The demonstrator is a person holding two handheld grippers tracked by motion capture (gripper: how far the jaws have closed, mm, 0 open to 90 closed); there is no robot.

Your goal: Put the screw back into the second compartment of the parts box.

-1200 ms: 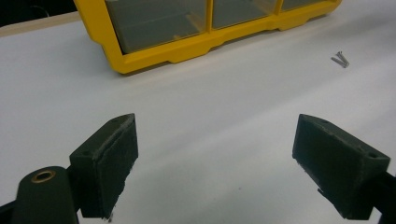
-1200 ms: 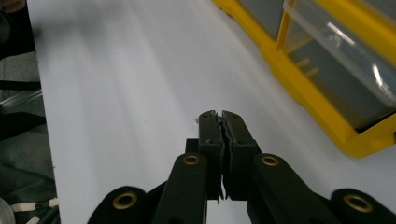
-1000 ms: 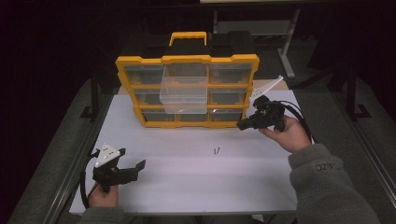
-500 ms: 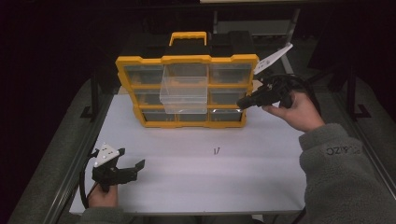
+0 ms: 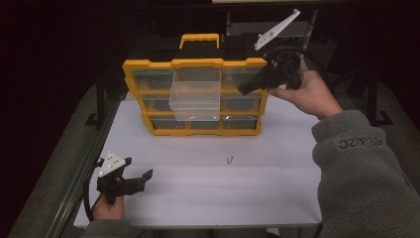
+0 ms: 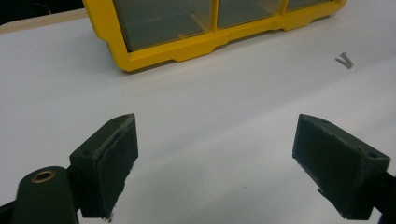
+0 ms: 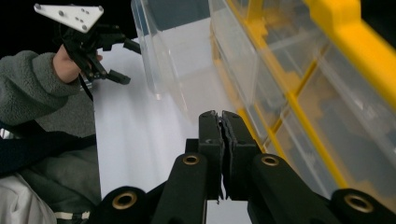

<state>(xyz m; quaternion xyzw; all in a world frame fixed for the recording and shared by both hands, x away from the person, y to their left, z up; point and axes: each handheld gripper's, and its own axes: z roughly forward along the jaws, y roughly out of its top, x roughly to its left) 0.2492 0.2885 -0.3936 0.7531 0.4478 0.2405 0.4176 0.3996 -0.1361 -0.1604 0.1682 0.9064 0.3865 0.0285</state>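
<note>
A yellow organizer [image 5: 198,63] with clear drawers stands upright at the back of the white table [image 5: 208,198]. Its top middle drawer [image 5: 194,96] is pulled far out. My right gripper [image 5: 241,89] is held up in the air at the organizer's upper right drawer, its tips pointing left at the front. In the right gripper view the jaws [image 7: 221,116] are shut, with nothing visible between them, close to the pulled-out drawer [image 7: 177,60]. My left gripper [image 5: 138,167] rests at the front left of the table, open and empty [image 6: 217,154].
Two small screws [image 5: 229,160] lie on the table in front of the organizer, and appear in the left gripper view [image 6: 344,59] too. A black metal frame runs along the table's left edge [image 5: 84,168]. A grey sleeve [image 5: 361,163] covers the right side.
My right gripper has risen, still shut, from beside the organizer's bottom right corner to its upper right drawer. The left gripper has stayed put.
</note>
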